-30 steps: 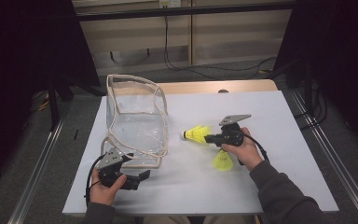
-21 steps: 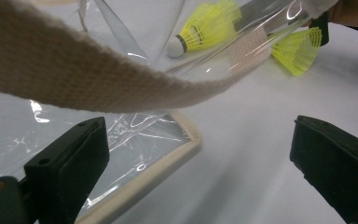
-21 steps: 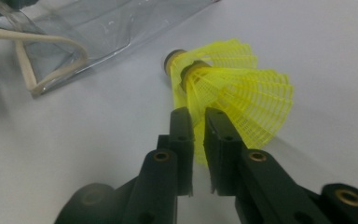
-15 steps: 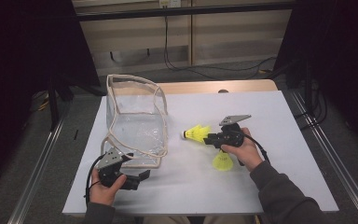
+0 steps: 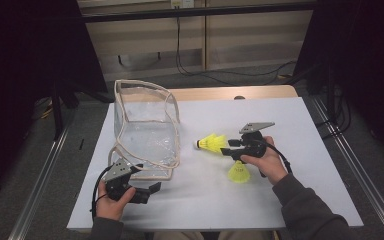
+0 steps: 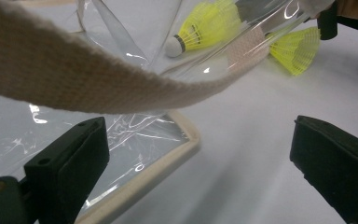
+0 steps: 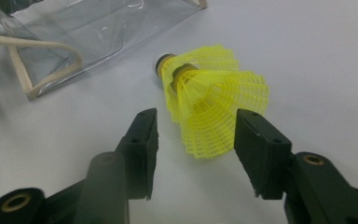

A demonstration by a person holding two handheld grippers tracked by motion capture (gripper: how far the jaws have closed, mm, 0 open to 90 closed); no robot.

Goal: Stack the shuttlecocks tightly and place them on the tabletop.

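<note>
Right gripper [image 7: 193, 149] has just been opening; its jaws now stand apart on either side of the skirt of a yellow shuttlecock [image 7: 209, 105], pads not pressing on it. That shuttlecock lies on its side on the white counter [image 5: 305, 120], cork end pointing toward the clear bag [image 5: 147, 132], likely lined up to go in mouth-first. A second shuttlecock [image 5: 238, 172] stands skirt-down just beside the right hand [image 5: 265, 161], near the first. Left gripper [image 5: 145, 192] rests on the counter at the bag's near corner, jaws wide with nothing between them, probably waiting to steady the bag. In the left gripper view the bag's woven strap [image 6: 74, 79] arcs across above the jaws, both shuttlecocks visible beyond it.
</note>
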